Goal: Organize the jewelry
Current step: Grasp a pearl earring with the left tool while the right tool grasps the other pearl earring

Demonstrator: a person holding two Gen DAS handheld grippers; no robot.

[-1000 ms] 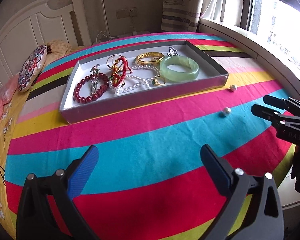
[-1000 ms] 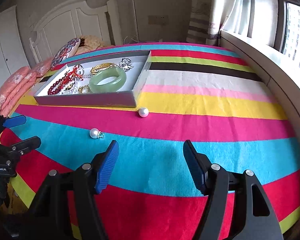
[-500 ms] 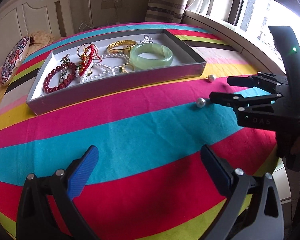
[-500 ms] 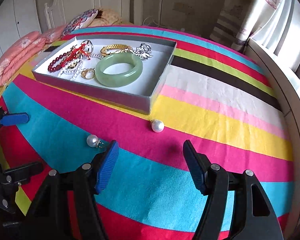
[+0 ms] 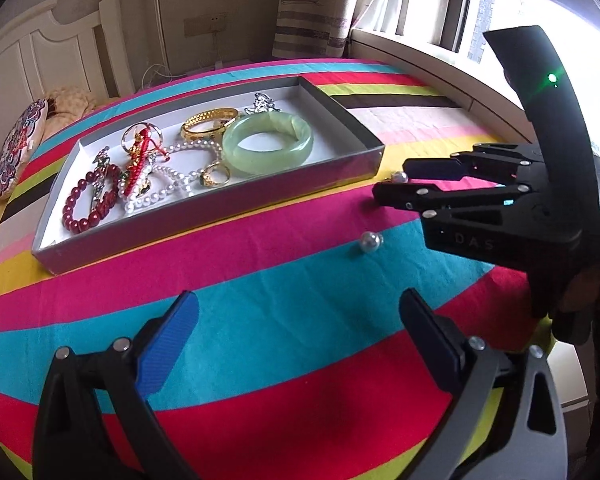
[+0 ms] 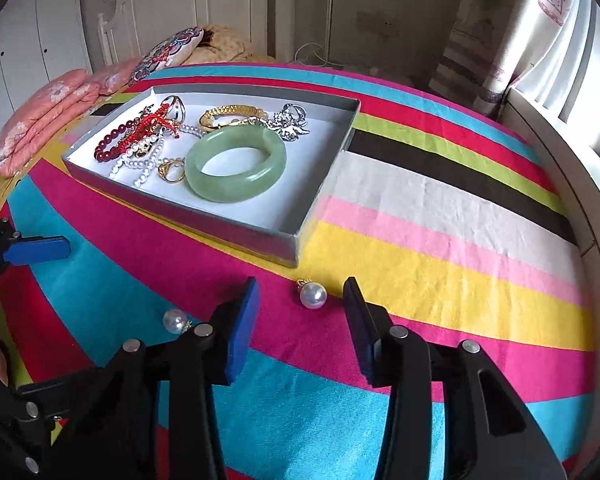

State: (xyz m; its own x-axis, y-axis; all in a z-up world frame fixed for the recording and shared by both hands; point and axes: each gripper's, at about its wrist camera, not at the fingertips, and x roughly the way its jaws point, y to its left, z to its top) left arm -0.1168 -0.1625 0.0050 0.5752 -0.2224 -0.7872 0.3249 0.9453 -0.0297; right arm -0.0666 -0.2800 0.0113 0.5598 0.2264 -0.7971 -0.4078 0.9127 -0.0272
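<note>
Two pearl earrings are left loose on the striped bed, outside the gray tray (image 6: 288,246) where the other jewelry is gathered. The right claw (image 6: 302,322) is held wide, with the nearer pearl earring (image 6: 313,295) framed between its pads, just beside the tray's corner; a grasp seems to be in hand. A lowering and closing on the pearl is called for next. Its gold fitting is pointed toward the tray. The second pearl earring (image 6: 175,321) lies nearby. The left claw (image 5: 300,344) is held wide, empty.
</note>
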